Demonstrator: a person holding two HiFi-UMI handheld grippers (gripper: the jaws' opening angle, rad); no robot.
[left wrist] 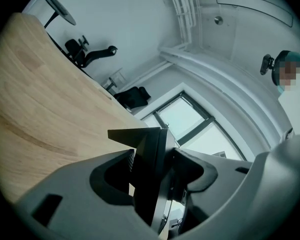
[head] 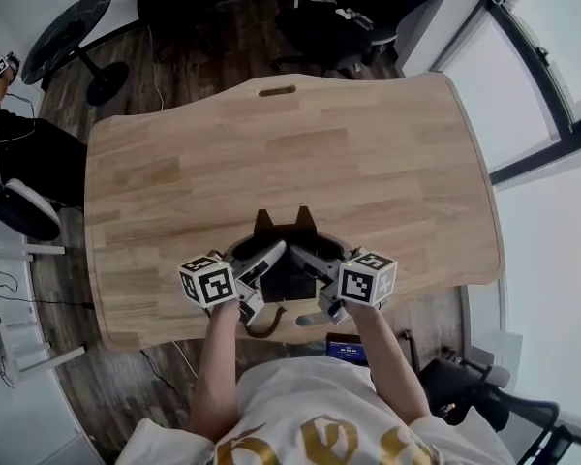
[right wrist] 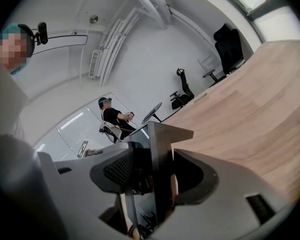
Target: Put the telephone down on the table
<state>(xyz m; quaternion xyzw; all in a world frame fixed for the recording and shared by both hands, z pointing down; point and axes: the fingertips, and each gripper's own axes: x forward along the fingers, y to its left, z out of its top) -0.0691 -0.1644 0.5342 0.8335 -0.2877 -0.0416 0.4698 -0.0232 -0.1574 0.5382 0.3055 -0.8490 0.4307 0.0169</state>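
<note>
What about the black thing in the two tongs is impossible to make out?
Face of the telephone: in the head view the left tongs and right tongs cover its sides; gripper views show only a dark edge.
Whether it touches the table: head view looks from above; the tongs hide its underside.
Distant person, right gripper view: too small.

Office interior: a broad light-wood table (head: 387,163) with a cable slot (head: 277,91) cut near its far edge stands on a dark plank floor (head: 223,51). Black swivel chairs (head: 363,13) and a round black side table (head: 66,22) stand beyond it. Tall dark-framed windows (head: 552,37) run along one side, white walls rise to exposed ceiling pipes (right wrist: 110,39), and a second person (right wrist: 112,116) sits across the room.
</note>
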